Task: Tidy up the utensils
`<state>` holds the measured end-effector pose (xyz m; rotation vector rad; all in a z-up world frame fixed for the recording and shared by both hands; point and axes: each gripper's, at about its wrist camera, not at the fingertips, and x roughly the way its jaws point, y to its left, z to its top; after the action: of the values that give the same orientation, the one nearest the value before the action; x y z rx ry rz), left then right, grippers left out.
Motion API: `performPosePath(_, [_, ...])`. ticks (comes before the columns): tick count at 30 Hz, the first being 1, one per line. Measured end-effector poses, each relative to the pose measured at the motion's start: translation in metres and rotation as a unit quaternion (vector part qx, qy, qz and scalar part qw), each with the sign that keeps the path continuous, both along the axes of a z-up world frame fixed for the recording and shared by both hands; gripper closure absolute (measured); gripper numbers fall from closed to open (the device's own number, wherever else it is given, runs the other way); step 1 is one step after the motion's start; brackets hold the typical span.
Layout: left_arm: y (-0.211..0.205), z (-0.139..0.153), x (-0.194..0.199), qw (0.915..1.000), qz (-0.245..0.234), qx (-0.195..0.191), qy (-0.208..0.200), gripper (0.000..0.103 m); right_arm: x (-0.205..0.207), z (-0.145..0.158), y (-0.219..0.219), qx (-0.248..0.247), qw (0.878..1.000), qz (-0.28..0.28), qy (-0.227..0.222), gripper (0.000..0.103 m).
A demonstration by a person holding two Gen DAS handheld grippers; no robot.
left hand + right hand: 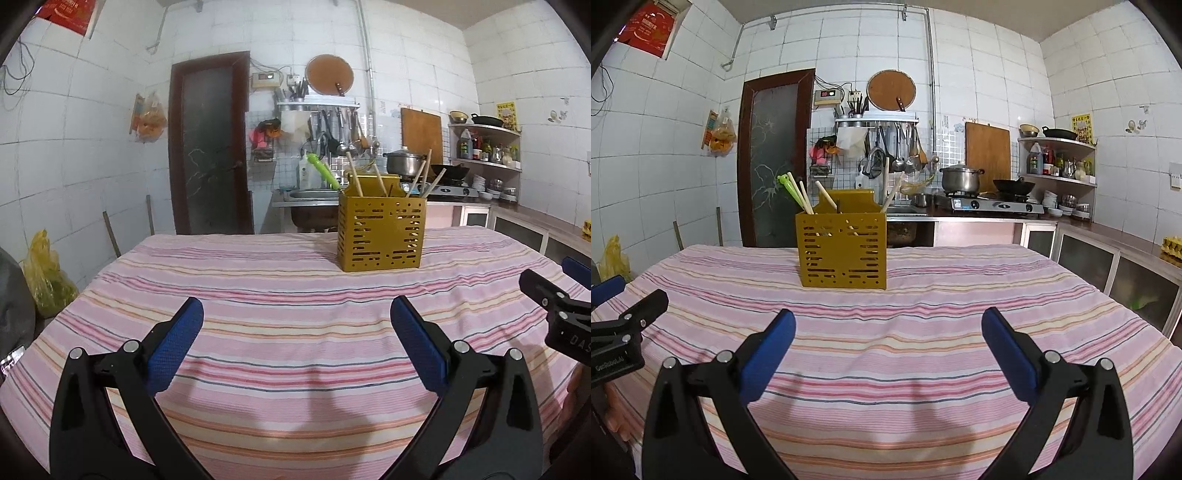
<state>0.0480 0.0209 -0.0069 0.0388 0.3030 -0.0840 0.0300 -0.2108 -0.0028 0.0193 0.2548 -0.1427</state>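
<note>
holder (380, 230) beyond left claw (295, 314) (apart)

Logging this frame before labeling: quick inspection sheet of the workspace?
Surface: table under a pink striped cloth, wrinkled.
Job's things: gold perforated utensil holder upright on the cloth, holding wooden chopsticks and a green utensil.
Clutter: nothing seen on the cloth.
Grippers: left hand-held gripper open, empty; right hand-held gripper open, empty; both short of the holder.
Cables: wall wires only.
Surroundings: door, gas stove, steel pot, wok.
</note>
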Motion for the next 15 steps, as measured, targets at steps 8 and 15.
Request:
performPosePath(8, [0.001, 0.0005, -0.0044, 0.9999, 0.004, -0.006, -0.01, 0.005, -0.0014, 0.0011, 0.002, -0.005, 1.0, -0.001, -0.004, 0.005])
performPosePath(15, [-0.0045, 0.0008, -0.0055, 0.9996, 0.02, 0.014, -0.013, 0.005, -0.0028, 0.0018, 0.0012, -0.005, 1.0, -0.001, -0.006, 0.005])
